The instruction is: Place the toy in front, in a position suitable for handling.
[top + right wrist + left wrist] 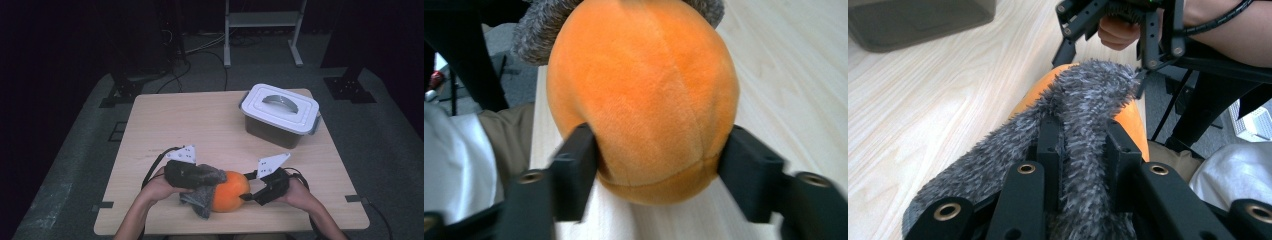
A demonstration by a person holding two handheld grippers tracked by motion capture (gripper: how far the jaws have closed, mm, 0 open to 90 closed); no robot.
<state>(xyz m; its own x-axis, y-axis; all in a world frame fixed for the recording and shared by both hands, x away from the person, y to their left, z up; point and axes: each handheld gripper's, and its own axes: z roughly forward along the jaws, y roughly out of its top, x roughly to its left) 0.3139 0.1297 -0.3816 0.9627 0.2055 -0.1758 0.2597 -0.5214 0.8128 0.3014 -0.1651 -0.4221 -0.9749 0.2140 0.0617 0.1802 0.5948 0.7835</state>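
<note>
An orange plush ball (229, 194) lies near the table's front edge, with a grey fuzzy cloth (204, 176) draped over its left side. My left gripper (214, 178) comes in from the left, shut on that cloth. In the left gripper view the grey fuzzy cloth (1083, 95) runs between the jaws of the left gripper (1082, 136) and over the orange plush ball (1135, 125). My right gripper (245, 193) reaches in from the right. In the right gripper view the right gripper (661, 150) has its jaws against both sides of the orange plush ball (644, 90).
A grey storage box with a white handled lid (280, 112) stands at the back right of the wooden table (175, 120). A person's forearms come in over the front edge. Dark floor, cables and a metal stand lie beyond the table.
</note>
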